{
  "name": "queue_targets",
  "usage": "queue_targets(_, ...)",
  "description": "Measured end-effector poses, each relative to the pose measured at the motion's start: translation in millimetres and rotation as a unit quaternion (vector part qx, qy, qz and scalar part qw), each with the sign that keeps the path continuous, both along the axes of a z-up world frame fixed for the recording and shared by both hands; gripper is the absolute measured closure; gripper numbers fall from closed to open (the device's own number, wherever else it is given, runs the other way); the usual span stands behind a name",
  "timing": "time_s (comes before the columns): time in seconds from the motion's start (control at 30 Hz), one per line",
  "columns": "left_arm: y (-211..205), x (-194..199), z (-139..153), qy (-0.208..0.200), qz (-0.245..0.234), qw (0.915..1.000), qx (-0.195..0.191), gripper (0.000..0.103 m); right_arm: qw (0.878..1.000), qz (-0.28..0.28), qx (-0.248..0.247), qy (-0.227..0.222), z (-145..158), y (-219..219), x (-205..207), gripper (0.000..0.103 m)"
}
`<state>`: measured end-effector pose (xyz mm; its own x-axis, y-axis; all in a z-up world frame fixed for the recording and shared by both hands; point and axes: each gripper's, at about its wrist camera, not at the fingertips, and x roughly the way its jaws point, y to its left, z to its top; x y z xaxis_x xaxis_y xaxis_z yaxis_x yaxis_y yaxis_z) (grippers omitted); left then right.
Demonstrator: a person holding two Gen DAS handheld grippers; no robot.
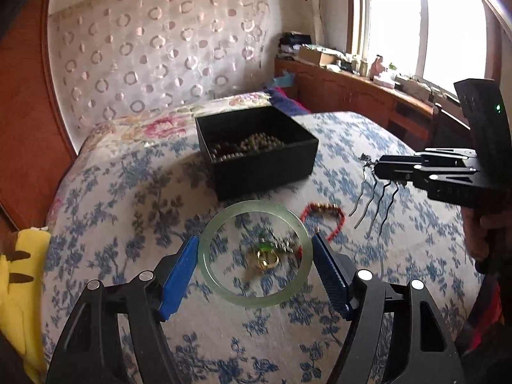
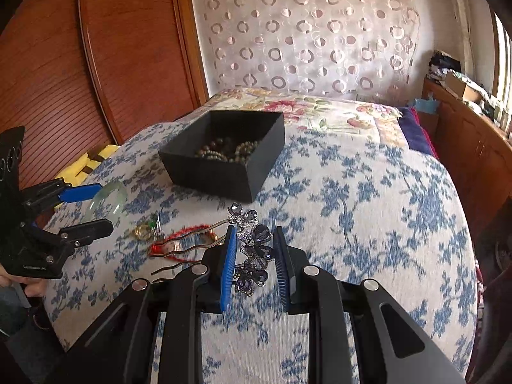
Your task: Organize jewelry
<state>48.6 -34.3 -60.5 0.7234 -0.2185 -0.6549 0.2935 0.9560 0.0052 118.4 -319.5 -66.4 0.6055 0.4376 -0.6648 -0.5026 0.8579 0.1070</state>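
Observation:
My left gripper (image 1: 254,257) is shut on a pale green jade bangle (image 1: 220,281), held above the bed; it also shows in the right wrist view (image 2: 110,192). My right gripper (image 2: 254,240) is shut on a purple jewelled hair comb (image 2: 254,252), whose wavy prongs hang down in the left wrist view (image 1: 374,204). A black box (image 1: 256,150) with bead strands (image 2: 230,152) stands open on the bed behind. A gold ring with a green stone (image 1: 267,256) and a red beaded bracelet (image 1: 323,216) lie on the bedspread.
The blue floral bedspread (image 2: 368,208) covers the bed. A yellow plush toy (image 1: 19,275) lies at the left edge. A wooden wardrobe (image 2: 64,64) stands left, a cluttered wooden cabinet (image 1: 352,86) under the window right.

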Motion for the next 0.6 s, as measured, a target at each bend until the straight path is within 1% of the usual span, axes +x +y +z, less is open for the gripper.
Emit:
queue_targets(0.17, 7, 7, 8, -0.013, 0.006, 0.9998, -0.013, 0.034, 1.000, 0.003, -0.002, -0.013, 10, 11, 11, 0.078)
queue_targets(0.33, 12, 12, 13, -0.020, 0.013, 0.9996, -0.016, 0.034, 1.000, 0.007, -0.005, -0.027, 22, 22, 22, 0.078)
queue_targets(0.6, 20, 23, 21, -0.031, 0.023, 0.9990, -0.022, 0.034, 0.999, 0.000, -0.008, -0.050, 39, 42, 56, 0.078)
